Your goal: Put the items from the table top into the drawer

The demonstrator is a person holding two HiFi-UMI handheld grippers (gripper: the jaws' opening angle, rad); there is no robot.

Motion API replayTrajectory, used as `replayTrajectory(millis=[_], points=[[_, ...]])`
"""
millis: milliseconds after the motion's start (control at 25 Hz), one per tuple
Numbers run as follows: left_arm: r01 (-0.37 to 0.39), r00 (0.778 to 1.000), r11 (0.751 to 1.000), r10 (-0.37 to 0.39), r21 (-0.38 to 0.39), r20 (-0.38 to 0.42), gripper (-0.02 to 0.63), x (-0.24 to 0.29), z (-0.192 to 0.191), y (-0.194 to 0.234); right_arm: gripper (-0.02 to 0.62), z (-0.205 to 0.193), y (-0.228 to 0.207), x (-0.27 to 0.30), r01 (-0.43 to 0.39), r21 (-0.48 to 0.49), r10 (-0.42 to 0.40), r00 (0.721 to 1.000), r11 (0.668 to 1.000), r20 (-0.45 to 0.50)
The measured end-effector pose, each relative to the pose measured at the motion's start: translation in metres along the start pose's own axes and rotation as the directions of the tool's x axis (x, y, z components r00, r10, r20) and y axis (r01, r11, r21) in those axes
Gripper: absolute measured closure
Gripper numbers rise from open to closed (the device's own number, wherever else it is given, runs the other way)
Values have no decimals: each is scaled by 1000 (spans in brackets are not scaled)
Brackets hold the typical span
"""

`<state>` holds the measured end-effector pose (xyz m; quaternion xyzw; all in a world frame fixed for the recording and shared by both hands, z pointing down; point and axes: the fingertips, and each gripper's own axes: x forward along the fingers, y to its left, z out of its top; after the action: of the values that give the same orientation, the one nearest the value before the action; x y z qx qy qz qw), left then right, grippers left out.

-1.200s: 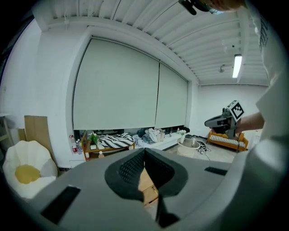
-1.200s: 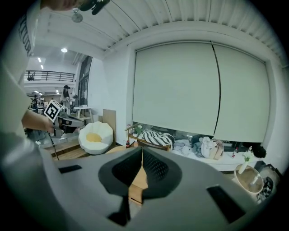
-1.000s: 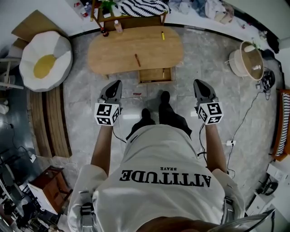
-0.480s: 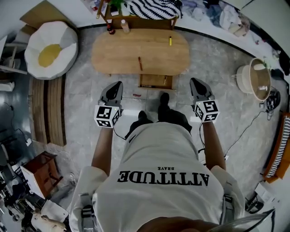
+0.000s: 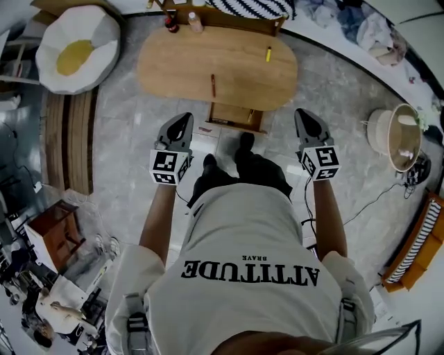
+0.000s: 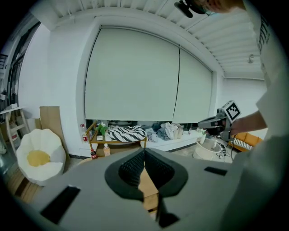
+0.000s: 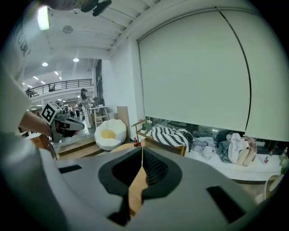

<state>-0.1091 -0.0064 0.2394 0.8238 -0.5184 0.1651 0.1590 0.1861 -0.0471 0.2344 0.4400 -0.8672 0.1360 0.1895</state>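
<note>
An oval wooden table [image 5: 173, 66] stands ahead of me. On it lie a yellow marker [image 5: 268, 54] near the right end and a dark red pen [image 5: 213, 85] near the middle. Under its near edge a wooden drawer [image 5: 232, 115] stands pulled out, with a small pen-like item [image 5: 250, 115] inside. My left gripper [image 5: 183, 120] hangs left of the drawer, my right gripper [image 5: 304, 115] right of it, both above the floor and short of the table. In the left gripper view [image 6: 144, 151] and the right gripper view [image 7: 142, 151] the jaws meet with nothing between them.
A white beanbag [image 5: 73, 41] with a yellow centre sits far left. Two bottles [image 5: 171, 23] and a striped cushion [image 5: 253, 7] are on a shelf behind the table. A round basket [image 5: 395, 132] stands at the right, a brown stool [image 5: 52, 236] at the lower left.
Both grippers and the person have moved forward toward the table. The open drawer now lies level with the gripper tips. The jaws have stayed shut.
</note>
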Motion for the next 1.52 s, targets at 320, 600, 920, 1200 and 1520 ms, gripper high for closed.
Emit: replayTrajectory(millis=[320, 600, 920, 1200, 1520], points=[[-56, 994, 998, 55, -16, -95, 584, 54, -38, -11, 574, -49, -25, 41, -89, 33, 91, 993, 995, -79], [-74, 988, 993, 61, -87, -143, 584, 82, -65, -14, 575, -87, -32, 71, -145, 62, 153, 978, 987, -143], [-59, 986, 992, 40, -116, -163, 583, 126, -106, -3, 574, -125, -46, 105, -139, 89, 154, 966, 986, -206], [-27, 978, 988, -6, -154, -209, 583, 192, -157, 14, 574, -175, -68, 147, -85, 124, 116, 954, 989, -275], [-26, 960, 984, -24, -175, -278, 581, 265, -241, 41, 574, -242, -71, 192, -32, 167, 87, 937, 985, -337]])
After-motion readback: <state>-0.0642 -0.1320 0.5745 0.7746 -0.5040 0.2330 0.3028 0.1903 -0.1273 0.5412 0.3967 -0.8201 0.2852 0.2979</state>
